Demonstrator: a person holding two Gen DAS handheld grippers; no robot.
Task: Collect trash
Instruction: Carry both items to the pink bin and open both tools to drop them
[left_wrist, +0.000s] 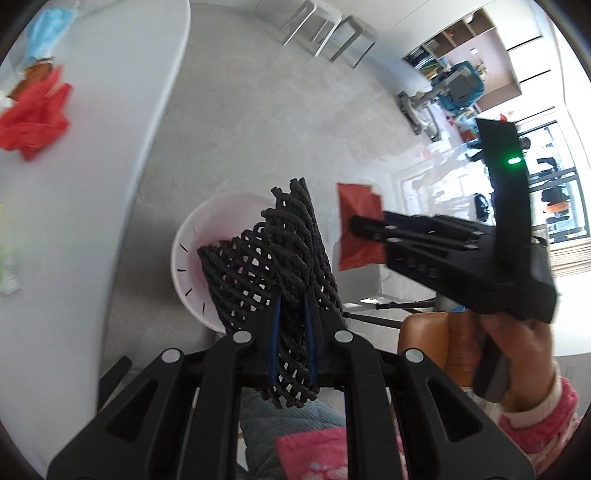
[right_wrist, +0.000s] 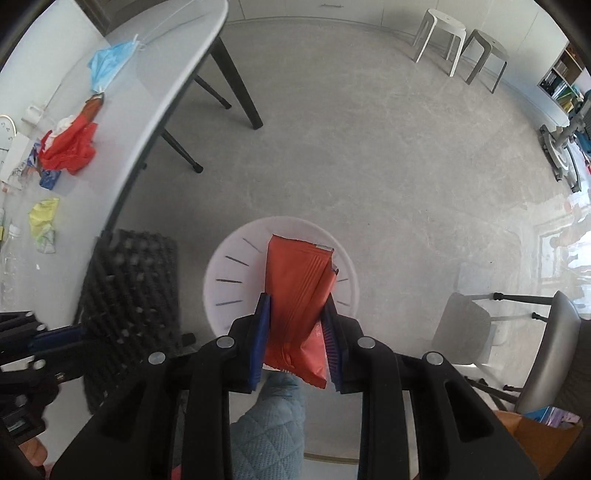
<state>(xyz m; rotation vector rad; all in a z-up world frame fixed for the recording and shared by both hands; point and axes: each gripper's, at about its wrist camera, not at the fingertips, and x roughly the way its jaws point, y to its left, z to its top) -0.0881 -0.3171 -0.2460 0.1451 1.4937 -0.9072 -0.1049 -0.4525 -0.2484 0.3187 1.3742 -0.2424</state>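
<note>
- Trash is in both of your tongs, and both hang over the white bin (right_wrist: 229, 280) on the grey floor (right_wrist: 369, 147).
- Your left gripper (left_wrist: 291, 306) is pressed tight on a black foam net (left_wrist: 280, 258). The net sticks up between the blue pads, above the near right side of the bin.
- Your right gripper (right_wrist: 297, 314) pinches a red wrapper (right_wrist: 295, 295). The wrapper points down, right over the open bin.
- In the left wrist view, your right hand (left_wrist: 517, 350) with its pink sleeve is on the right, holding its gripper with the wrapper out to the side.
- More trash lies on the white table (right_wrist: 166, 66) to the left: a crumpled red bag (right_wrist: 70, 144), a blue face mask (right_wrist: 110, 62) farther away, and a yellow-green wrapper (right_wrist: 44, 221) nearer to you.
- Two white stools (right_wrist: 461, 40) stand far off on the right, well apart from the bin.
</note>
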